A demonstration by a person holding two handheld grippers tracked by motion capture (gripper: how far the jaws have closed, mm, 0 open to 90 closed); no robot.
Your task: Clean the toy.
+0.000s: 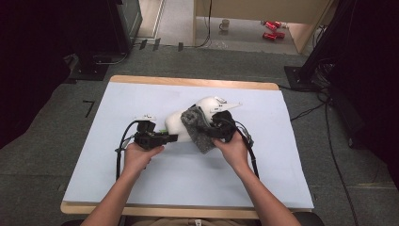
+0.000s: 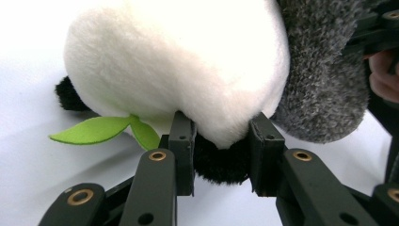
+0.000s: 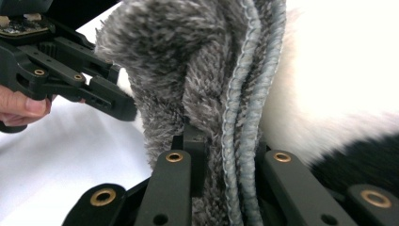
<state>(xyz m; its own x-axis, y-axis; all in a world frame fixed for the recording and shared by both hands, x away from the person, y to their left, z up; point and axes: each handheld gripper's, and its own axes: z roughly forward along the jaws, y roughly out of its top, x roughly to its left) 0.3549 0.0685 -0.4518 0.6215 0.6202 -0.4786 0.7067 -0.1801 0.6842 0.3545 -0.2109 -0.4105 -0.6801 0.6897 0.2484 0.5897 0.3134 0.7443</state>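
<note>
1. Plush panda [image 1: 181,123] lies mid-tabletop [image 1: 141,101]; left claw [image 2: 221,153] is clenched on its black-and-white lower part.
2. Right claw [image 3: 226,150] grips the grey fuzzy garment [image 1: 197,128] at the panda's 3 o'clock.
3. Keep the left grip firm and pull the garment evenly.

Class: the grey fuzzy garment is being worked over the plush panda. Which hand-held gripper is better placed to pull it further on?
Probably the right hand-held gripper: its jaws already pinch the grey garment's hem. The left hand-held gripper clamps the plush panda, steadying it.
</note>
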